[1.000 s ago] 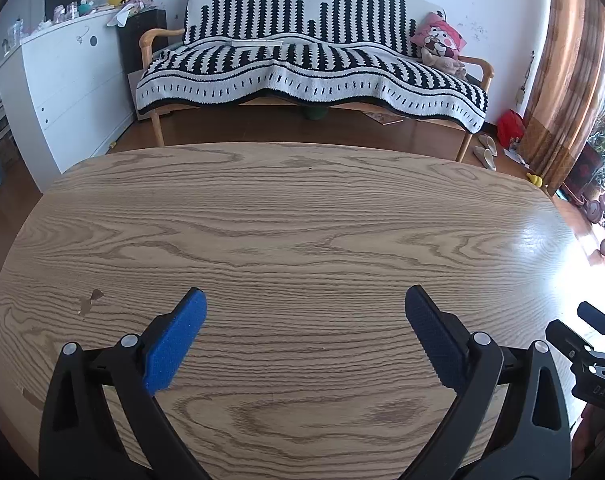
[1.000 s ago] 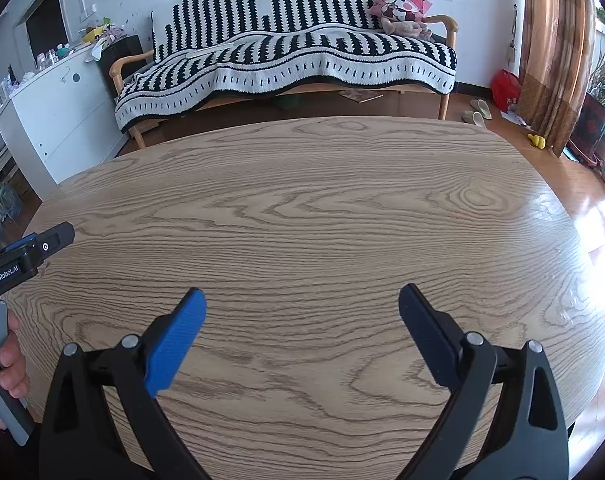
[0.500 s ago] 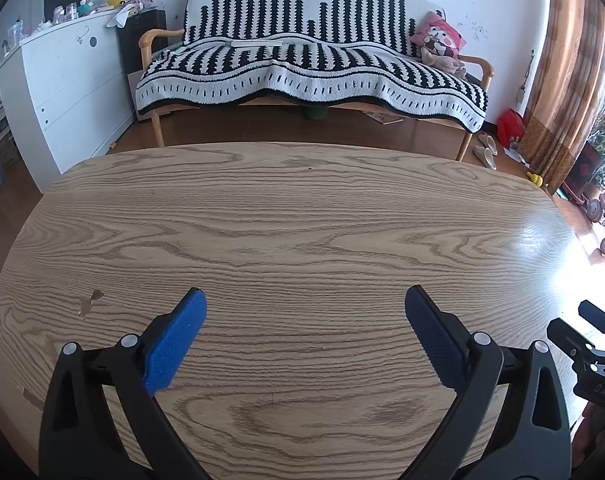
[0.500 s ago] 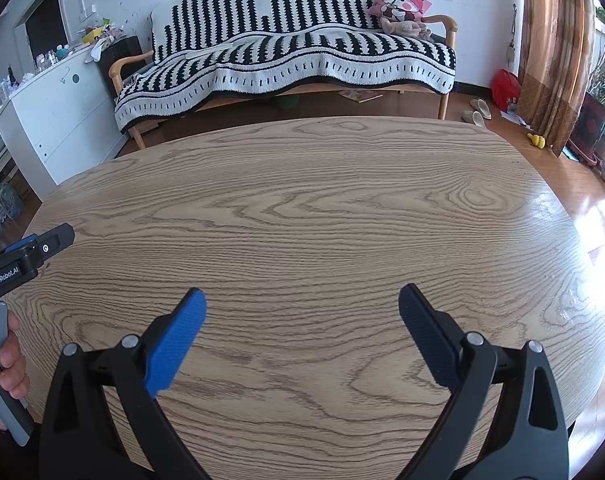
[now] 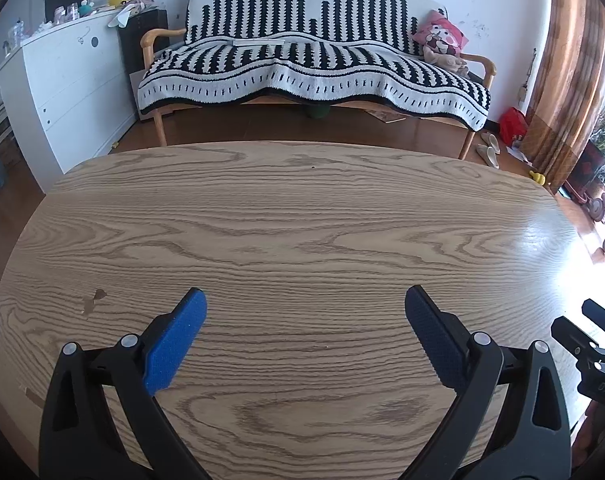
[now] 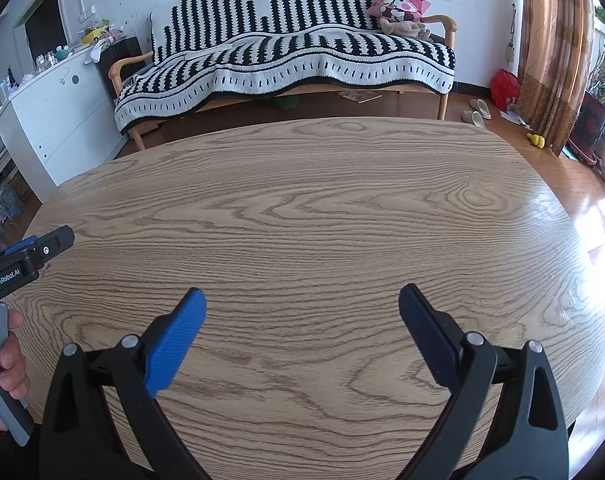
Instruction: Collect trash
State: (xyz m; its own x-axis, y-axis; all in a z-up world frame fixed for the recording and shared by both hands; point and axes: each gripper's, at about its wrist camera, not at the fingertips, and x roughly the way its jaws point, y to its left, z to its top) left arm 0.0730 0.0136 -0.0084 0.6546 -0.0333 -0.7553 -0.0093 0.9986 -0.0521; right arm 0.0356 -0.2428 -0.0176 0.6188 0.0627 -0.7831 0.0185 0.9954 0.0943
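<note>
My left gripper (image 5: 305, 300) hangs open over the near part of an oval wooden table (image 5: 294, 224), its blue pads wide apart with nothing between them. My right gripper (image 6: 301, 300) is open too, over the same table (image 6: 310, 200), and holds nothing. No trash shows on the tabletop in either view. At the left edge of the right wrist view I see the body of the left gripper, held by a hand (image 6: 10, 356). Part of the right gripper's body shows at the right edge of the left wrist view.
Beyond the table stands a wooden sofa with a black-and-white striped blanket (image 5: 314, 60) and a pink cushion (image 5: 440, 38). A white cabinet (image 5: 62, 92) with clutter on top is at the left. Curtains (image 5: 562, 80), slippers (image 5: 488, 152) and a red bag (image 5: 512, 122) lie at the right.
</note>
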